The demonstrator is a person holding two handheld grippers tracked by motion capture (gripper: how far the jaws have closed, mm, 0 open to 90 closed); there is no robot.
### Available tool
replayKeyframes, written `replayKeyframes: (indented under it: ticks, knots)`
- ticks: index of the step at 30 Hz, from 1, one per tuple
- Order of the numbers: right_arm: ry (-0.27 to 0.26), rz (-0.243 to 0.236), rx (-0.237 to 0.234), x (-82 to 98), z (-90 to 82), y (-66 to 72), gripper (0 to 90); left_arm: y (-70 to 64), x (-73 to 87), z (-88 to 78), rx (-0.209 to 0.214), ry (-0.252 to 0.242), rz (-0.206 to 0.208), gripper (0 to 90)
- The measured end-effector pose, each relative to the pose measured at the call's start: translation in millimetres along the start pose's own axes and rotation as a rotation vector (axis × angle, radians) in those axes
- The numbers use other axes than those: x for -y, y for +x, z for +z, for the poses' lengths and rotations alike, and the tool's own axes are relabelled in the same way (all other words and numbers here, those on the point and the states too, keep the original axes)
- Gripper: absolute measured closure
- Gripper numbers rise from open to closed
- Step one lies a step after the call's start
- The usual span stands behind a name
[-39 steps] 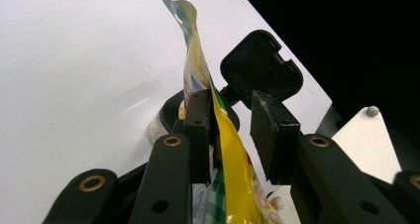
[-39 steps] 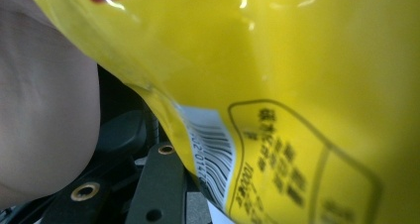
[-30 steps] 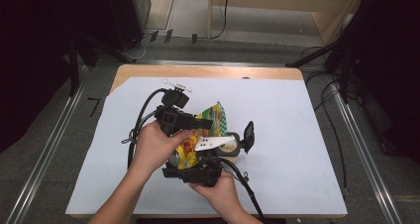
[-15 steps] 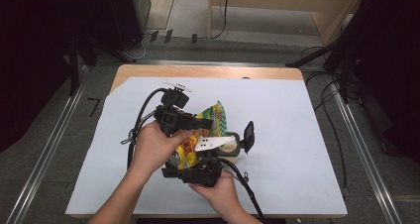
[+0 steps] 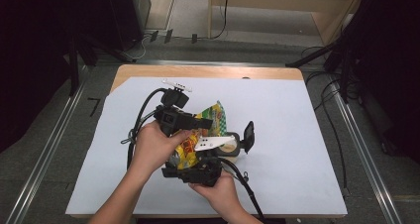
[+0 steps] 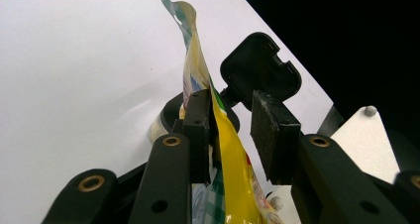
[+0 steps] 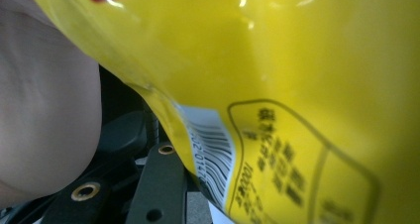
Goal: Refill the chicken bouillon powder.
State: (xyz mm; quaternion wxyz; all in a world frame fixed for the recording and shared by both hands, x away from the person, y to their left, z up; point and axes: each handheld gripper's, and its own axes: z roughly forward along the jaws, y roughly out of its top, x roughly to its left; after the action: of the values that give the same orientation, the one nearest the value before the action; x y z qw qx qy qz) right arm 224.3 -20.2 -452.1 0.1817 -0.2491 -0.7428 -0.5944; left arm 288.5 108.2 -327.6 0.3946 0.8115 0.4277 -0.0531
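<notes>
A yellow and green snack bag (image 5: 210, 117) stands upright over the white table cover (image 5: 297, 135), between both hands. My left gripper (image 5: 205, 124) reaches it from the left. In the left gripper view the bag (image 6: 225, 135) runs up between the open jaws of the left gripper (image 6: 233, 115). It rests against the left pad (image 6: 198, 130), and a gap separates it from the right one. My right gripper (image 5: 198, 168) sits below the bag, shut on its lower part. In the right gripper view the bag's barcode side (image 7: 297, 85) hides all but one finger (image 7: 158, 184).
A small round container (image 5: 230, 144) with its black lid (image 5: 247, 136) flipped up stands just right of the bag. A white three-cornered plate (image 5: 210, 143) crosses in front of it. Cables trail off both grippers toward the near edge. Dark stands flank the table.
</notes>
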Motion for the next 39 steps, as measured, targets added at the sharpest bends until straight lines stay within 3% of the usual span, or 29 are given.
replayKeyframes:
  ticks: [39]
  knots:
    - [-0.018, 0.019, 0.002, 4.0, -2.8, -2.6, 71.1, -0.2, -2.1, 8.2, 0.010, 0.015, 0.004, 70.9]
